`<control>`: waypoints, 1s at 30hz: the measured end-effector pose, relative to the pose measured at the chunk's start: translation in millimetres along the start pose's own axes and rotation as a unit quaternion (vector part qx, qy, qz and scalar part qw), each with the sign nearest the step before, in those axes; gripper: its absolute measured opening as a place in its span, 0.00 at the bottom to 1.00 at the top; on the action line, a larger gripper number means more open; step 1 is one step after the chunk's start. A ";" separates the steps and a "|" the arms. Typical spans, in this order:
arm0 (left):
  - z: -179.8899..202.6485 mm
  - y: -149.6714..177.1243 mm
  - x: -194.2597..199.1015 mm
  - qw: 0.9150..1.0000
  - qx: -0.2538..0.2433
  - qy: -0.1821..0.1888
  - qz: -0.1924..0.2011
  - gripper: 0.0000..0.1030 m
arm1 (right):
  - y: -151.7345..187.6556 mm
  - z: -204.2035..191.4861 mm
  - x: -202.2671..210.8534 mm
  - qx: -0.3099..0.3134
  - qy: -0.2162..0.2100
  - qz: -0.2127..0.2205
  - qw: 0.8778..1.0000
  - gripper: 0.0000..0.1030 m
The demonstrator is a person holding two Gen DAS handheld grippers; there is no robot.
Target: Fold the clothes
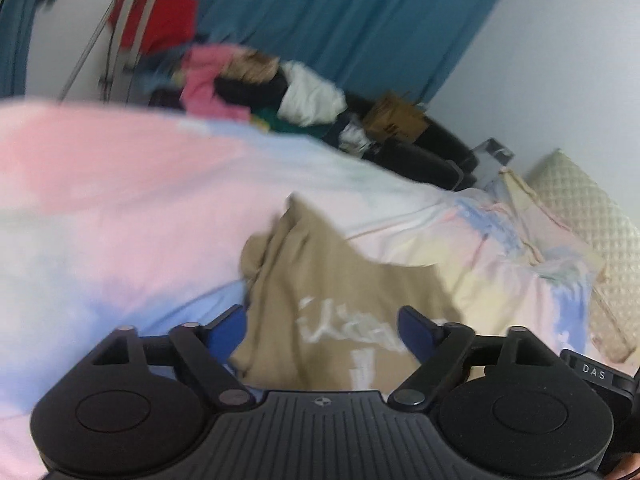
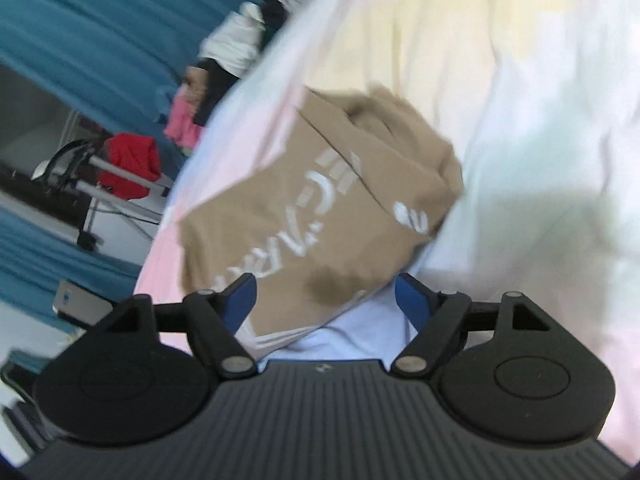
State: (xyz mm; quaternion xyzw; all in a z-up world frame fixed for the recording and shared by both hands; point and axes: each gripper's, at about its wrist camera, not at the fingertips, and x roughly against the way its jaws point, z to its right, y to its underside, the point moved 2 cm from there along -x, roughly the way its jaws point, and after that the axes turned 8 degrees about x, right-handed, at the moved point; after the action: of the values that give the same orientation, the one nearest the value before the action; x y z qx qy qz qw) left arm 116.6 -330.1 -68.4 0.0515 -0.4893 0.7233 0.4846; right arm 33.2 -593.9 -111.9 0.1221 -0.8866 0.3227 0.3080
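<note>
- Lying on the bed (image 1: 120,184) is a tan shirt (image 1: 320,280) with white lettering, bunched and partly folded on a pastel sheet of pink, blue and pale yellow.
- In the left wrist view the left tongs (image 1: 324,328) stand apart, blue fingers (image 1: 226,330) at either side of the shirt's near edge; the cloth lies between them, but they are not clamped on it.
- In the right wrist view the right tongs (image 2: 326,300) are likewise spread wide, with the shirt's (image 2: 320,192) lower hem reaching down between the blue fingers (image 2: 240,300) (whether the cloth touches them is too blurred to tell).
- The shirt's collar end is crumpled toward 1 o'clock in the right view; its flatter printed part runs toward 7 o'clock.
- Beyond the bed at 12 o'clock in the left view sits a heap of clothes (image 1: 260,84): pink, black, white and green pieces.
- A red garment (image 1: 160,20) hangs on a metal rack at 11 o'clock, before a teal curtain (image 1: 340,12).
- A quilted cream pillow (image 1: 580,208) lies at 3 o'clock, at the bed's far end.
- Both views are smeared by motion blur.
</note>
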 end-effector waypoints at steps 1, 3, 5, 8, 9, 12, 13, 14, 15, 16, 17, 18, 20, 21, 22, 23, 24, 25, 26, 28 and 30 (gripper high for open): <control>11.6 -2.8 13.7 1.000 -0.012 0.000 0.008 0.96 | 0.0 -5.4 13.8 0.017 0.003 0.006 1.000 0.76; 35.0 -8.5 41.2 0.999 -0.035 0.000 0.024 1.00 | 0.0 -20.4 41.4 0.051 0.005 0.020 0.998 0.78; 55.7 -9.2 72.6 0.997 -0.061 0.001 0.041 1.00 | -0.4 -33.7 69.6 0.081 -0.002 0.038 0.996 0.86; 78.0 2.0 118.2 0.993 -0.097 -0.016 0.062 1.00 | 16.4 -50.9 109.7 0.130 -0.008 0.072 0.989 0.88; 84.8 7.6 135.3 0.991 -0.109 -0.026 0.071 1.00 | 22.3 -56.7 123.1 0.146 -0.010 0.083 0.986 0.88; 100.8 24.5 177.7 0.987 -0.129 -0.033 0.094 1.00 | 40.1 -74.0 163.2 0.194 -0.016 0.116 0.974 0.88; 103.4 29.7 190.1 0.986 -0.130 -0.033 0.101 1.00 | 46.1 -79.8 176.6 0.210 -0.018 0.127 0.969 0.88; 104.2 35.7 203.1 0.985 -0.130 -0.034 0.105 1.00 | 52.0 -85.6 190.0 0.226 -0.020 0.138 0.964 0.88; 105.1 43.3 220.8 0.984 -0.134 -0.035 0.111 1.00 | 58.0 -91.4 203.4 0.242 -0.022 0.149 0.958 0.88; 106.8 49.5 234.0 0.983 -0.139 -0.036 0.118 1.00 | 66.1 -94.3 211.8 0.252 -0.026 0.159 0.954 0.88; 108.2 55.1 244.4 0.981 -0.142 -0.036 0.124 1.00 | 74.6 -96.6 219.3 0.262 -0.030 0.168 0.950 0.88; 108.3 61.8 257.0 0.980 -0.144 -0.037 0.131 1.00 | 83.0 -99.0 226.9 0.271 -0.034 0.178 0.945 0.88; 107.8 72.2 272.7 0.978 -0.150 -0.043 0.141 1.00 | 98.7 -101.8 234.6 0.285 -0.036 0.189 0.939 0.88; 107.9 77.5 280.0 0.976 -0.154 -0.046 0.146 1.00 | 106.5 -103.0 238.1 0.293 -0.036 0.194 0.936 0.88; 107.9 82.8 287.2 0.975 -0.158 -0.049 0.151 1.00 | 113.5 -104.1 239.7 0.299 -0.036 0.199 0.933 0.88; 107.0 87.4 291.6 0.974 -0.161 -0.049 0.153 1.00 | 119.9 -104.8 240.0 0.304 -0.035 0.204 0.930 0.88; 106.0 91.9 295.8 0.973 -0.164 -0.050 0.155 1.00 | 126.0 -104.7 239.4 0.309 -0.032 0.208 0.927 0.88; 104.6 96.1 297.2 0.972 -0.167 -0.049 0.157 1.00 | 131.6 -104.5 238.6 0.313 -0.028 0.211 0.926 0.88; 103.3 100.3 298.6 0.972 -0.169 -0.047 0.158 1.00 | 136.0 -104.0 236.7 0.316 -0.024 0.213 0.924 0.88; 100.6 108.6 301.4 0.971 -0.174 -0.045 0.160 1.00 | 143.4 -101.8 232.1 0.320 -0.016 0.217 0.922 0.88; 96.5 113.8 297.0 0.970 -0.176 -0.047 0.160 1.00 | 149.7 -98.6 226.9 0.323 -0.006 0.220 0.921 0.88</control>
State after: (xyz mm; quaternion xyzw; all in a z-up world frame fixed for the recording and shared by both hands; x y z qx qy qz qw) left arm -163.4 -215.8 69.4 -0.0793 -0.6329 0.6907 0.3406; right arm -160.0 -420.1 14.9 0.0193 -0.7409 0.6501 0.1676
